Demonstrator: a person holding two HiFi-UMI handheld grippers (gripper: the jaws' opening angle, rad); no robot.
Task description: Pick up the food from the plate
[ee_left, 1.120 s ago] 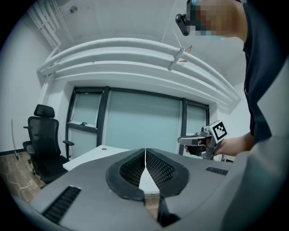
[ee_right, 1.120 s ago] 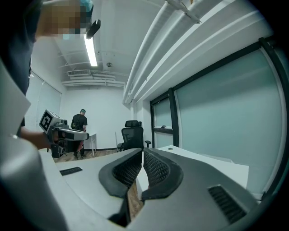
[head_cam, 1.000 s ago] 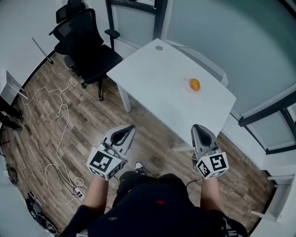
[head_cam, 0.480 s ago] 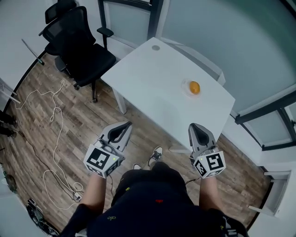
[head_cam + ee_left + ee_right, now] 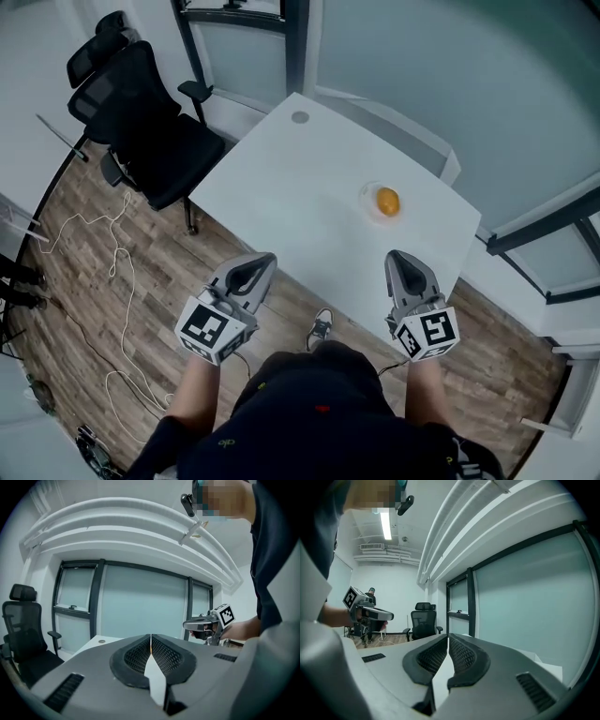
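Note:
An orange piece of food (image 5: 387, 200) lies on a small clear plate (image 5: 368, 200) near the far right side of the white table (image 5: 309, 187). Both grippers hover at the table's near edge, well short of the plate. My left gripper (image 5: 262, 260) is shut and empty, its jaws pressed together (image 5: 151, 637). My right gripper (image 5: 399, 256) is shut too, with nothing between the pads (image 5: 448, 639). Each gripper view shows the other gripper: the right gripper (image 5: 205, 625) and the left gripper (image 5: 370, 613). The food is hidden in both gripper views.
A black office chair (image 5: 141, 122) stands left of the table, and a second one (image 5: 94, 42) behind it. White cables (image 5: 89, 234) lie on the wooden floor. Glass partition walls (image 5: 450, 84) run behind the table. A small round cap (image 5: 300, 117) sits at the table's far corner.
The table and chairs have shifted in the head view as the person stepped closer to the table. Both grippers stay shut and keep their places ahead of the body.

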